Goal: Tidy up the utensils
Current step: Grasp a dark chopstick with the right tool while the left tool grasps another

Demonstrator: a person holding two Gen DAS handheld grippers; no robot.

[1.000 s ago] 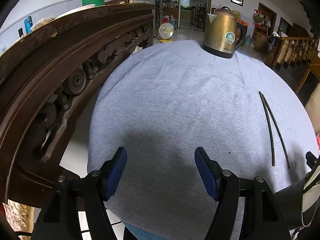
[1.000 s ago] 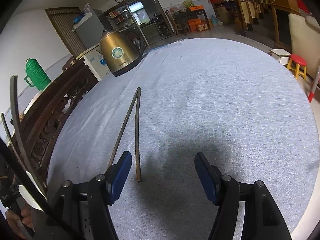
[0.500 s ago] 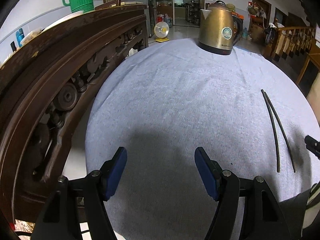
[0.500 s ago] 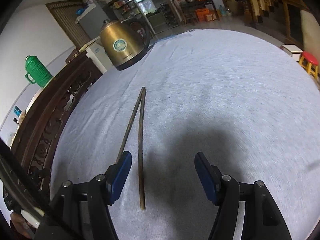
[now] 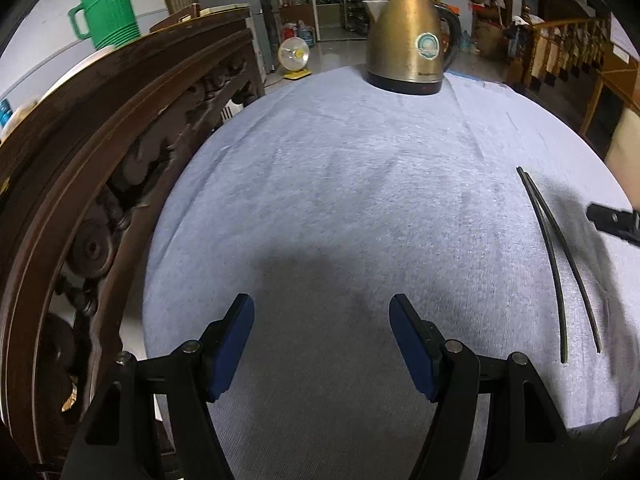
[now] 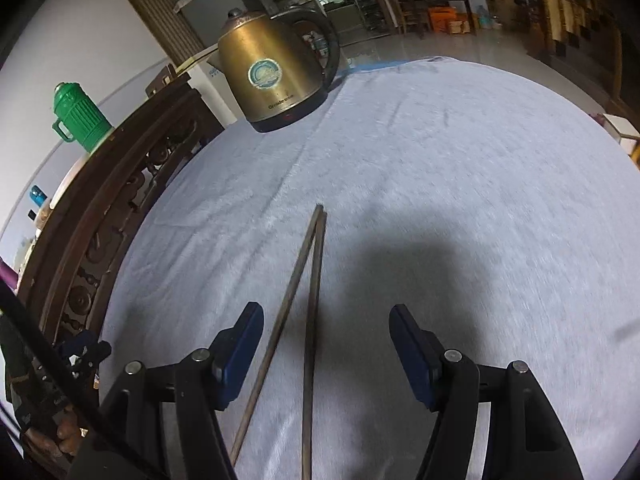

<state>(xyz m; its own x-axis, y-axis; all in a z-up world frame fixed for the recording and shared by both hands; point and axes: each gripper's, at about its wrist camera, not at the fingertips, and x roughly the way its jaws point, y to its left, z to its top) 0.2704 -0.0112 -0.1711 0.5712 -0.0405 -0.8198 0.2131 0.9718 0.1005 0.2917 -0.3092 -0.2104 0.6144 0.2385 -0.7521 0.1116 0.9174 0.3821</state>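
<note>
Table is covered in pale grey cloth, matt, finely napped like towelling. Kettle at 12 o'clock is finished in brass-tone brushed metal, dull sheen, with black plastic base. Chopsticks are seen as dark, matt, slightly worn. Carved chair back at 9 o'clock is dark varnished wood, glossy. Jug is ribbed green plastic.

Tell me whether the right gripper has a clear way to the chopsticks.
Probably yes. The right gripper is open with the chopsticks lying on the grey cloth between its fingers, and nothing covers them; the kettle stands far off.
</note>
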